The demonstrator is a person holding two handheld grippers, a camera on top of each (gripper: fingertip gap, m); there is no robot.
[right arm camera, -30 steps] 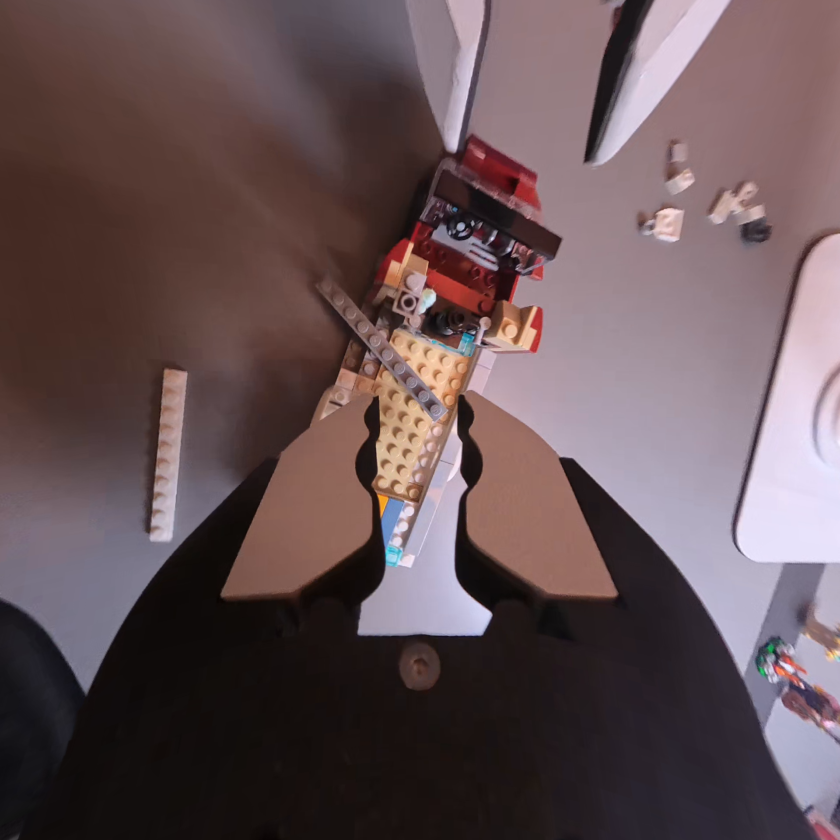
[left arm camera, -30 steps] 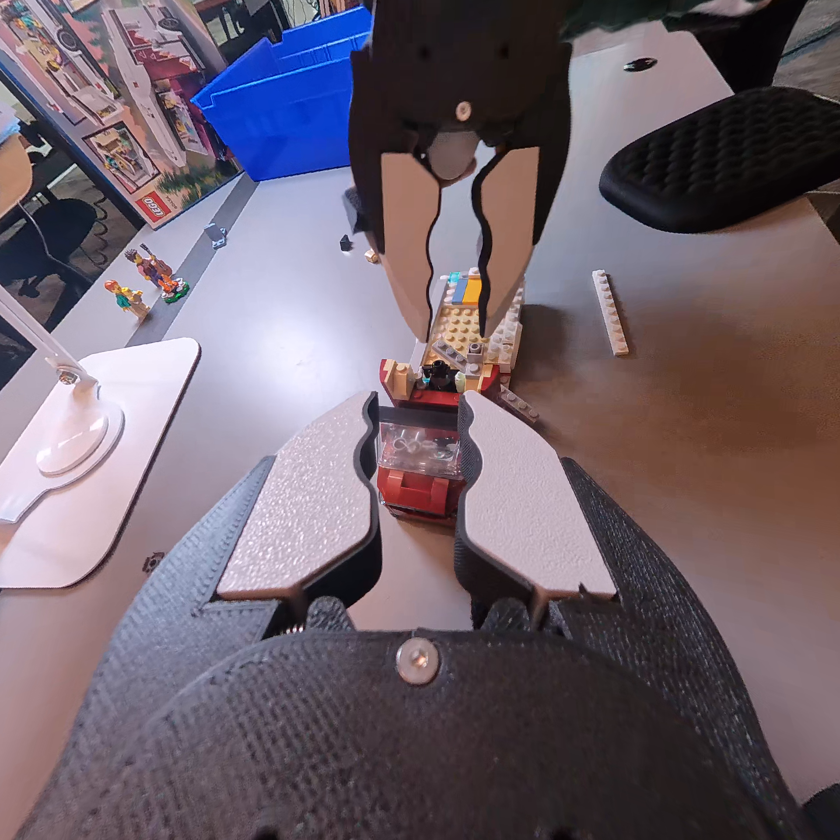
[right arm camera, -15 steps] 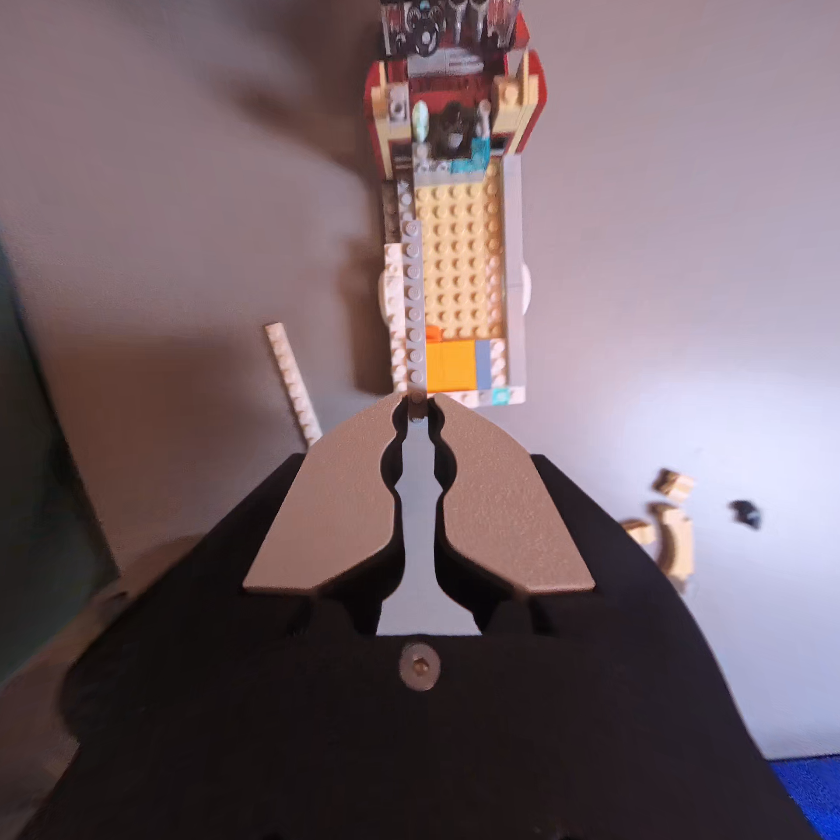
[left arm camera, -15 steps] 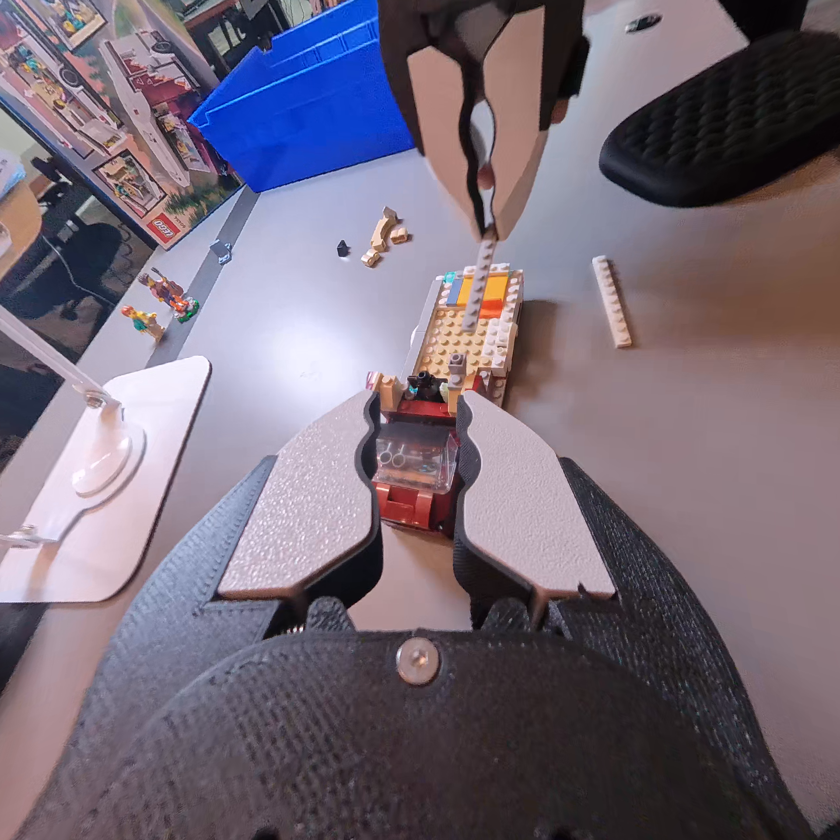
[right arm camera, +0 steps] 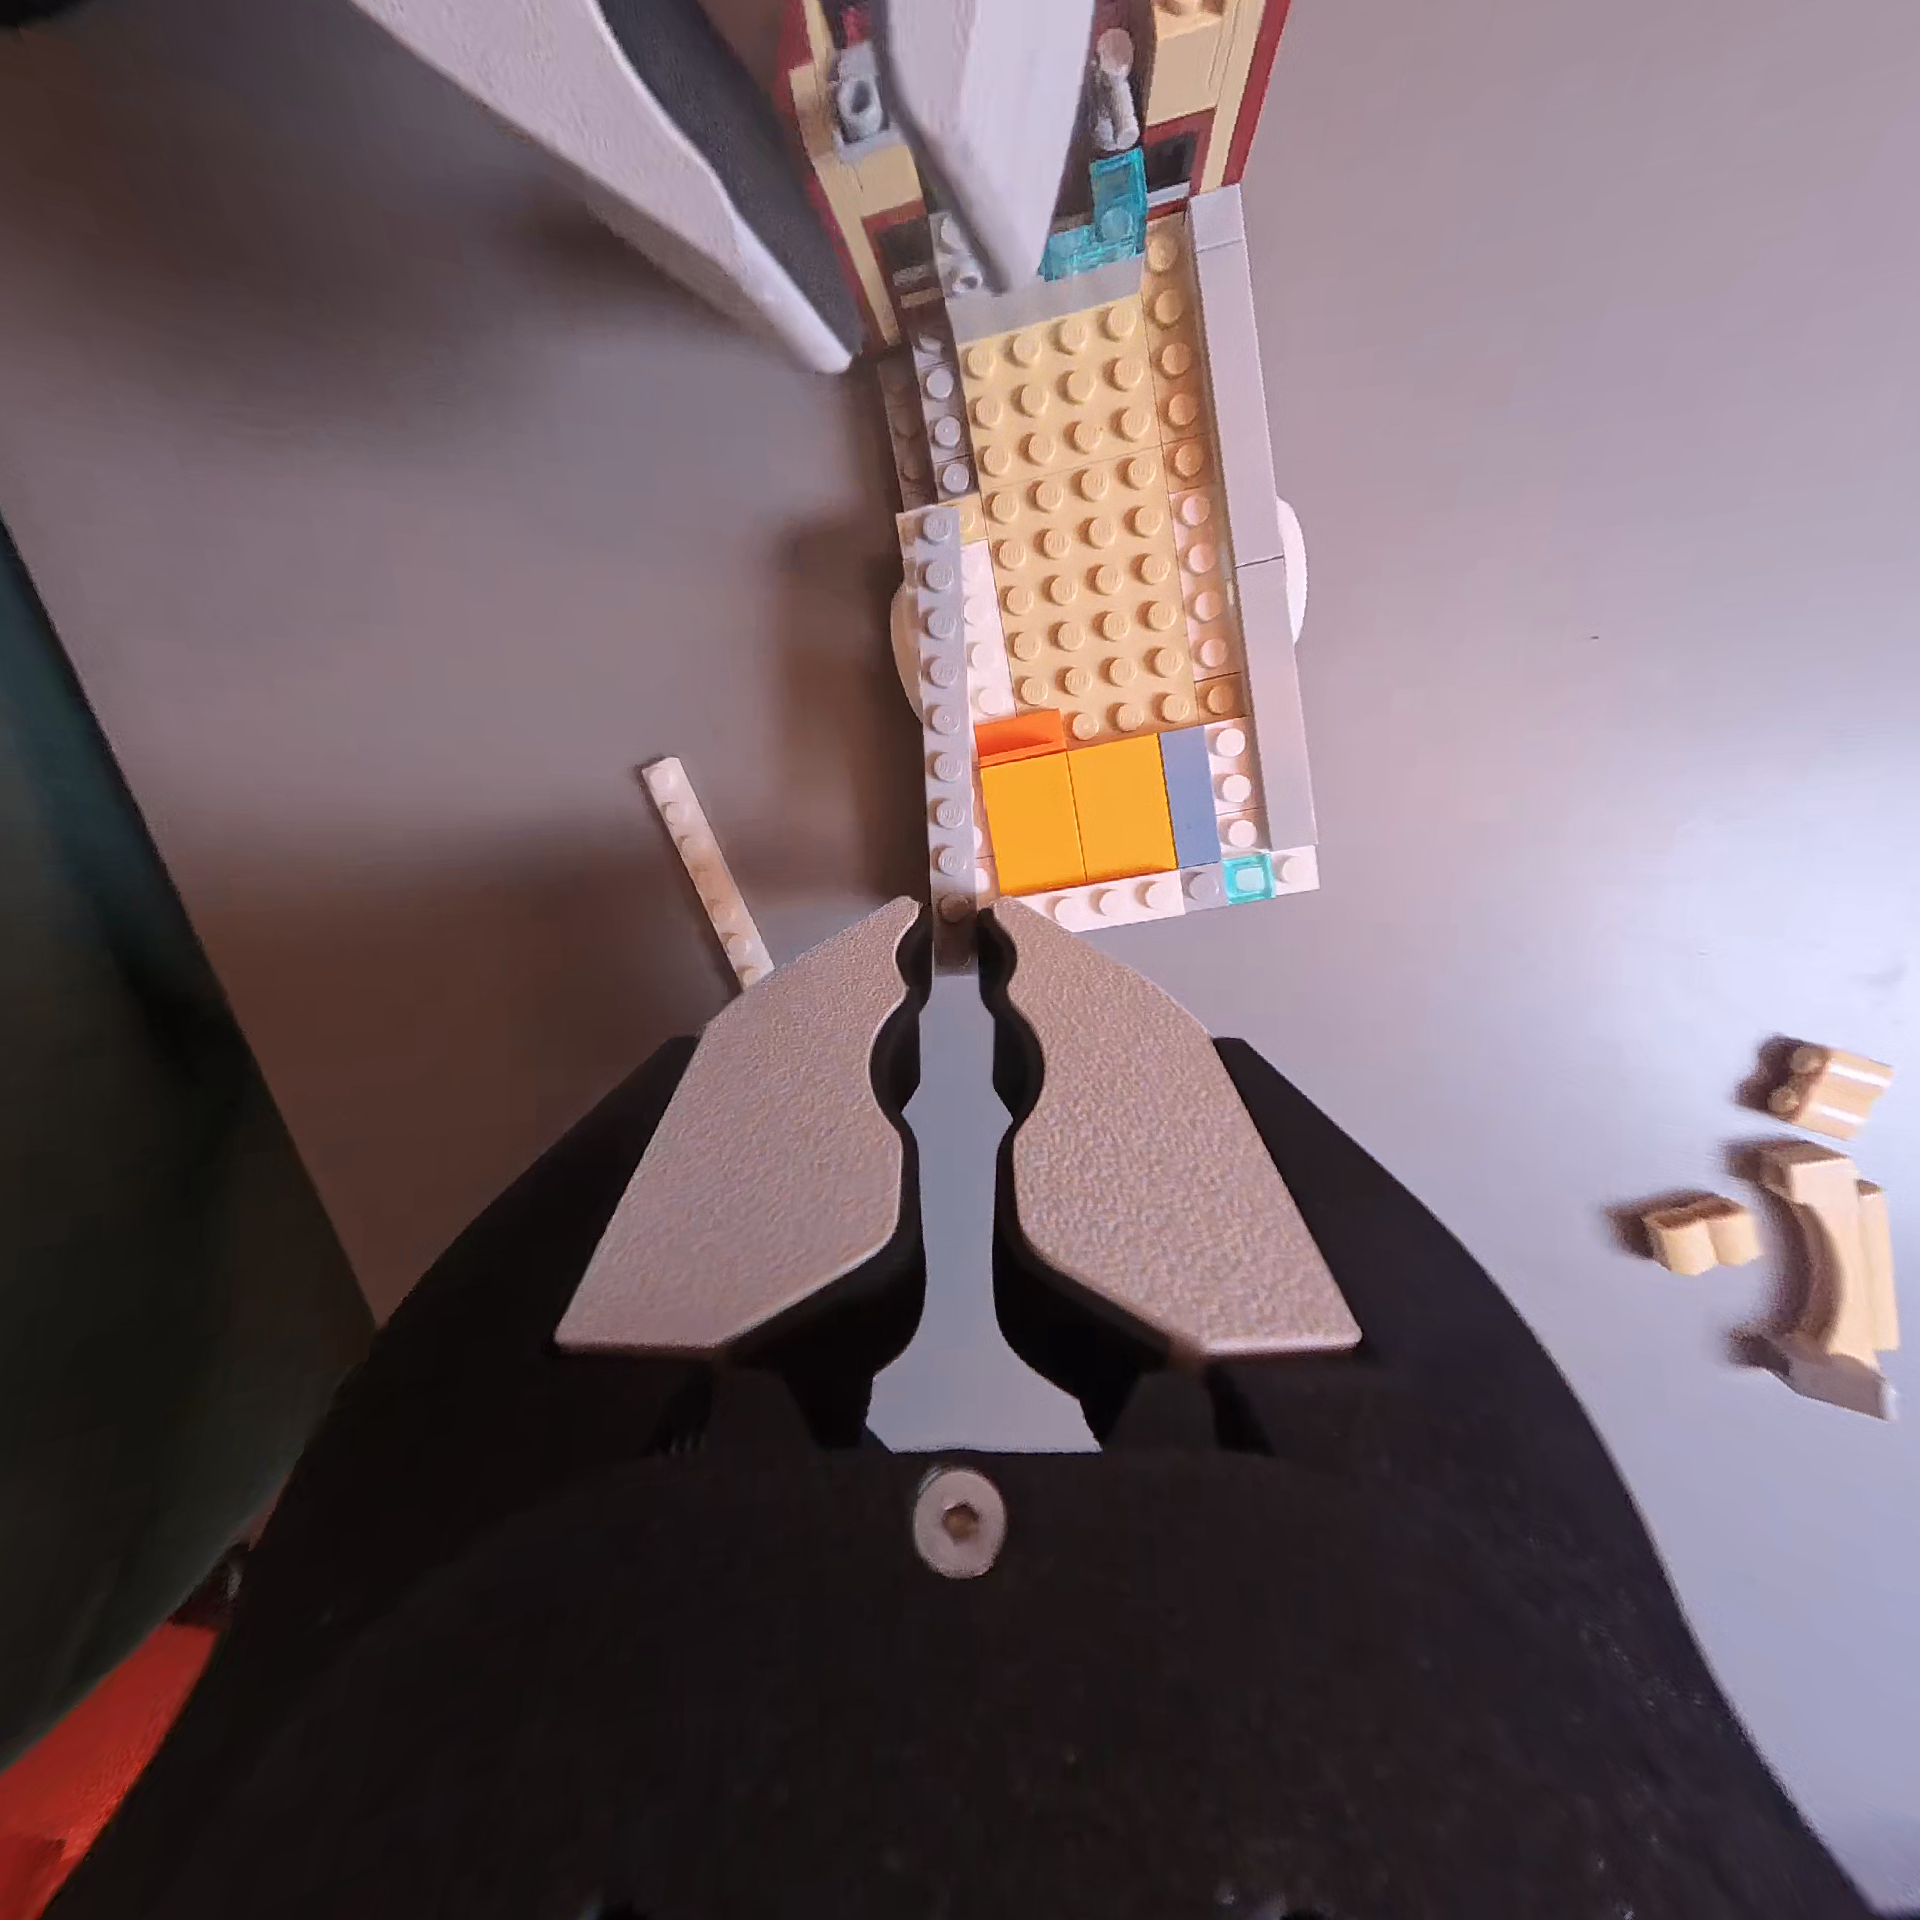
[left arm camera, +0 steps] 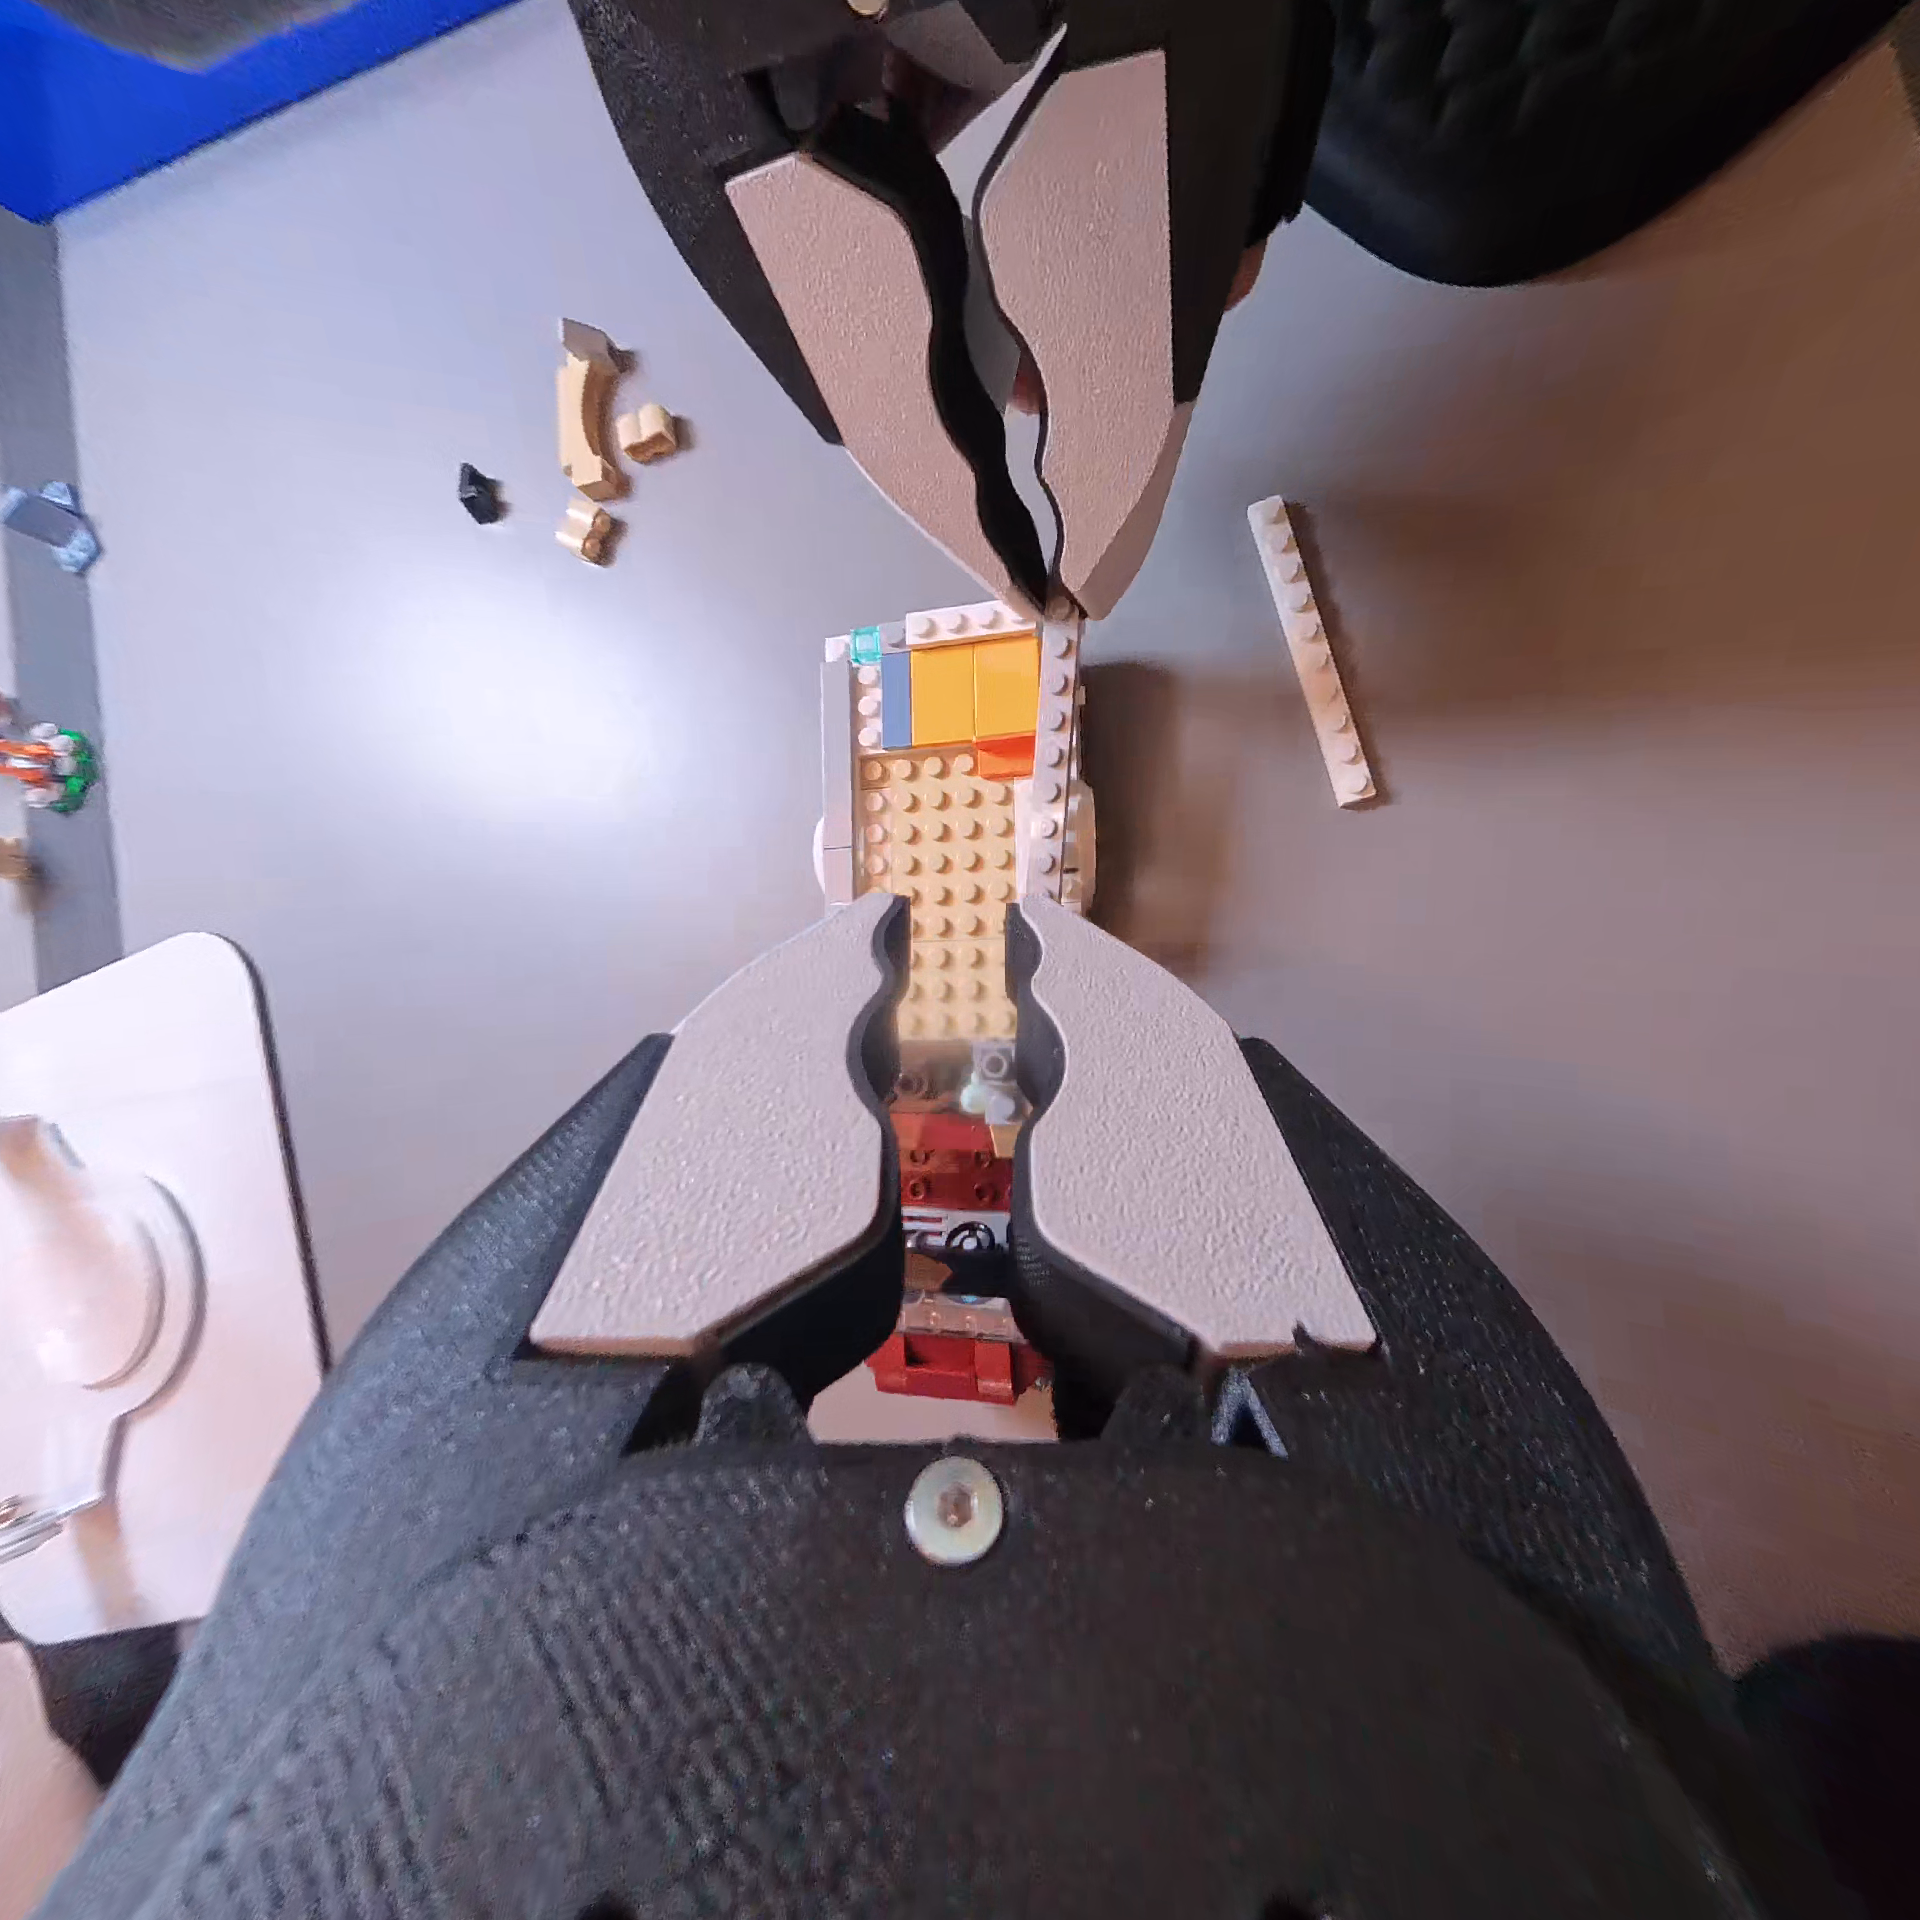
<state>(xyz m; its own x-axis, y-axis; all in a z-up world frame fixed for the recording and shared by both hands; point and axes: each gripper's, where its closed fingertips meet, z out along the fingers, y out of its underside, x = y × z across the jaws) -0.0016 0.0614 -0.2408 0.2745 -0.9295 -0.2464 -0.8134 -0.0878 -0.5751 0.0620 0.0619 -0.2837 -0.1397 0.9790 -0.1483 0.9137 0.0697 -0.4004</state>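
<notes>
A blue bin [left arm camera: 208,94] is seen at the far table edge; its contents are hidden. On the grey table [left arm camera: 520,779] a brick-built vehicle [left arm camera: 951,831], with tan studded floor, orange tiles and dark red cab, is straddled by the left gripper [left arm camera: 956,920], narrowly parted at its sides; pad contact cannot be told. A grey studded strip [right arm camera: 943,717] along the vehicle's edge is pinched at its end by the right gripper [right arm camera: 954,914]. A white strip [left arm camera: 1314,649] lies beside.
</notes>
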